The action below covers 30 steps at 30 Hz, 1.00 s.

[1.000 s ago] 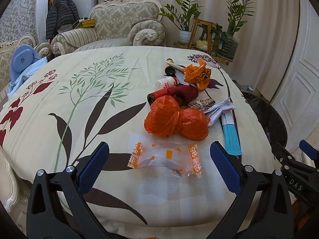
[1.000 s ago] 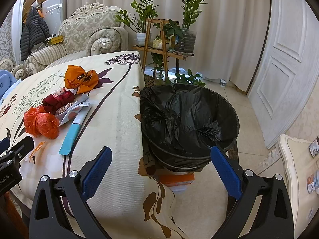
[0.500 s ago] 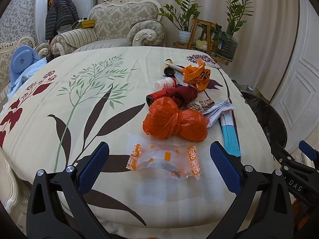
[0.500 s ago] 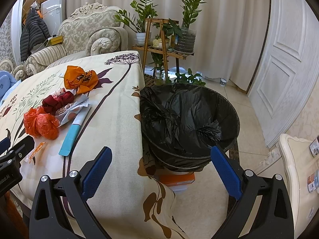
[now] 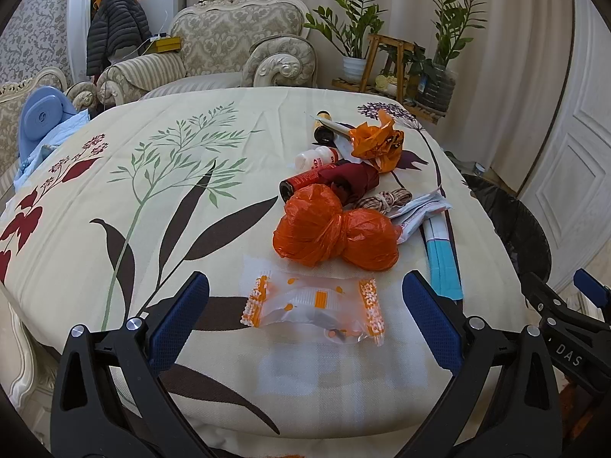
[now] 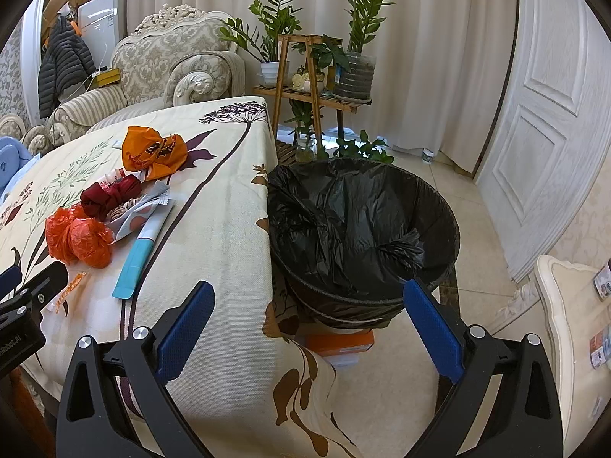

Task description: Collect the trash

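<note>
On table: clear wrapper (image 5: 313, 307) | both hand-held grippers spread, empty (bin (image 6: 362, 229) contents unseen)

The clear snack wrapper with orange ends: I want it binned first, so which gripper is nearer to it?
Left. The left gripper is open right over the wrapper, framing it; the right gripper is open off to the side by the trash bin.

Left gripper (image 5: 305, 318) slightly nearer wrapper (image 5: 314, 306).

left gripper (image 5: 305, 307): jaws spread wide, empty | right gripper (image 6: 308, 313): jaws spread wide, empty
</note>
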Tool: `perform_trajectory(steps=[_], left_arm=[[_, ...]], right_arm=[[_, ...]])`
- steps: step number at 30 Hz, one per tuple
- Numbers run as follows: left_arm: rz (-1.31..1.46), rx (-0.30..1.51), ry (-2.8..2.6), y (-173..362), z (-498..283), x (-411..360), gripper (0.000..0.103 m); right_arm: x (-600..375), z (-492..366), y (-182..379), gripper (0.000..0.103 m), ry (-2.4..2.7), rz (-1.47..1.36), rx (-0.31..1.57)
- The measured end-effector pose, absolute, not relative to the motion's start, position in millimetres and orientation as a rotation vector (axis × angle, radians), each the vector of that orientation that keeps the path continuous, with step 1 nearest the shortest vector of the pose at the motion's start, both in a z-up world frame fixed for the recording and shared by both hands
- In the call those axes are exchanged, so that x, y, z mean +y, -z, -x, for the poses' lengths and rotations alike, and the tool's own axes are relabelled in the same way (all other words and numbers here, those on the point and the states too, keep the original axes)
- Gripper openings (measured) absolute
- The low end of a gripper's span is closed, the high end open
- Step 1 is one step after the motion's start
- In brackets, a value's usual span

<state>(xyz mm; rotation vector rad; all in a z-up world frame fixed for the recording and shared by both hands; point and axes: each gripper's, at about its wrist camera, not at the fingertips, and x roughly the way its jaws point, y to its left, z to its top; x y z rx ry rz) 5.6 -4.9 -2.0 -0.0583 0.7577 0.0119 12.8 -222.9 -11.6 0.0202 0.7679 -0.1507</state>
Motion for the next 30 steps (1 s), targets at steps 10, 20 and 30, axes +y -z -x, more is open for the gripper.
perform_trajectory(steps=[10,20,30], left_arm=[[0.058,0.76,-0.012,2.3,-6.7,-5.3,0.099],[0.057,0.76,-0.013,2.2,-7.4,-5.6,0.099],[0.054,0.766,-0.011,5.2,-8.9,-6.8,0.099]], right_arm=[[-223.3,-14.0,10.3,0.096,0.15,-0.018,0.767],[-223.3,-14.7,8.7,0.096,0.148,-0.018,0.767],[-216.3,-13.0,14.5,0.096,0.152,-0.023,0.773]])
